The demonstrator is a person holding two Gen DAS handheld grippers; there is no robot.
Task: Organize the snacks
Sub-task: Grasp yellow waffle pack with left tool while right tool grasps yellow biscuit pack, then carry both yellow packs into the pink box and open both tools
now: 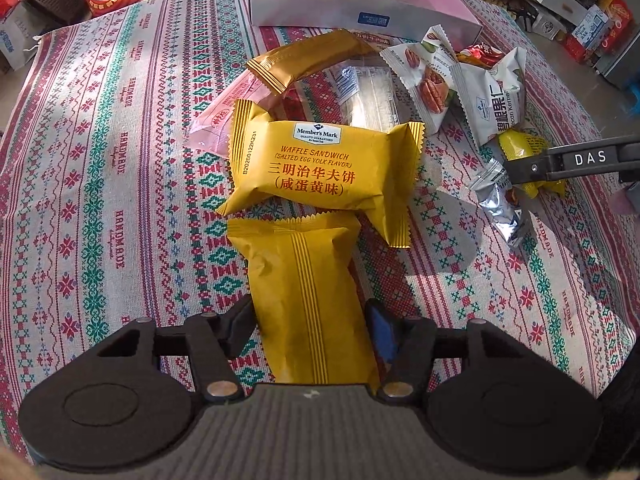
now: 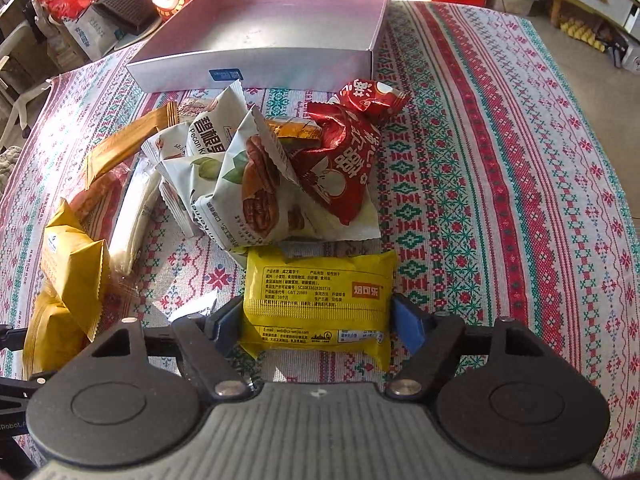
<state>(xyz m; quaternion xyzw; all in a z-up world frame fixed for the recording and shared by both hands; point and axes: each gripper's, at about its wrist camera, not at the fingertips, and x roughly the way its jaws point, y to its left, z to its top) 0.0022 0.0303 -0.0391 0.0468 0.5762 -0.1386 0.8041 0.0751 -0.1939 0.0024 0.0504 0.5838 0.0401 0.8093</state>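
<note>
A yellow waffle packet (image 1: 308,296) lies lengthwise on the patterned cloth between the fingers of my left gripper (image 1: 310,320). The pads stand right at its two sides, and the wrapper shows no squeeze. A second waffle packet (image 1: 320,164), labelled Member's Mark, lies crosswise just beyond it. In the right wrist view a bright yellow biscuit packet (image 2: 318,300) lies between the pads of my right gripper (image 2: 316,320), which sit at its short ends without denting it. The right gripper's finger (image 1: 528,168) also shows in the left wrist view, over that same packet.
An open pink-and-silver box (image 2: 260,60) stands at the far side of the cloth. Before it lies a heap of snacks: white pecan bags (image 2: 248,184), a red packet (image 2: 344,152), a gold bar (image 1: 304,60) and a silver wrapper (image 1: 504,208). Bags and furniture surround the table.
</note>
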